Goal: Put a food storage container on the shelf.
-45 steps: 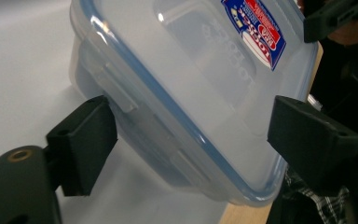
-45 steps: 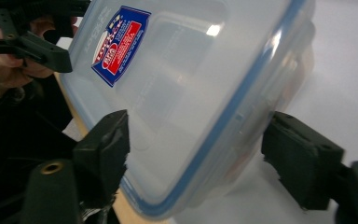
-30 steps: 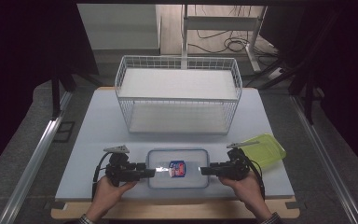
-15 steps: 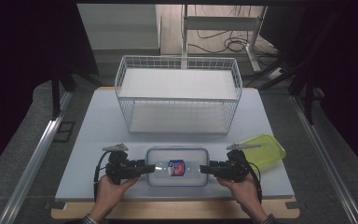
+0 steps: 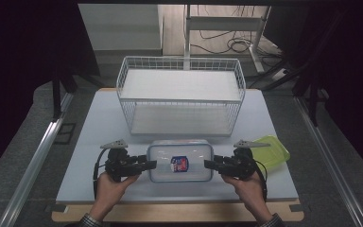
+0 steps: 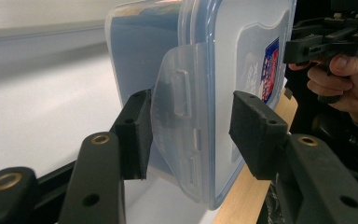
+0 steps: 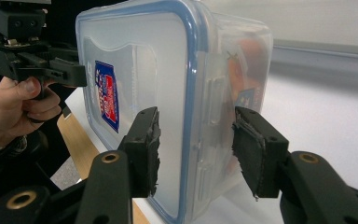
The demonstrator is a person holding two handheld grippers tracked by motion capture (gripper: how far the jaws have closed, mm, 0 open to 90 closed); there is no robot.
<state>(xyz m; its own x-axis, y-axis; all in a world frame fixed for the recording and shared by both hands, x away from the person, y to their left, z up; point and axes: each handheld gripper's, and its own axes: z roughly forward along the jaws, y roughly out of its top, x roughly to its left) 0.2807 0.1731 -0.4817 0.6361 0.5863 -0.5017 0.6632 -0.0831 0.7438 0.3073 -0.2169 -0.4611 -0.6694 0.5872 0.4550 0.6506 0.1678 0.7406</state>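
A clear plastic container [image 5: 180, 161] with a blue-rimmed lid and a red and blue label lies at the front centre of the table. My left gripper [image 5: 152, 164] is at its left end, open. In the left gripper view its jaws straddle the side latch flap [image 6: 179, 116], which flares outward, and the lower jaw sits against the flap. My right gripper [image 5: 208, 164] is at the right end, also open. In the right gripper view its pads [image 7: 148, 149] stand either side of the flat latch [image 7: 212, 116] with small gaps. Something orange shows through the container wall [image 7: 242, 65].
A white wire basket [image 5: 182, 94] stands behind the container at the table's middle back. A green lid [image 5: 274, 150] lies flat just right of my right gripper. The wooden table edge [image 5: 179, 213] runs along the front near the person's hands.
The container and both grippers sit slightly higher in the high view, away from the person. Both grippers stay at its ends.
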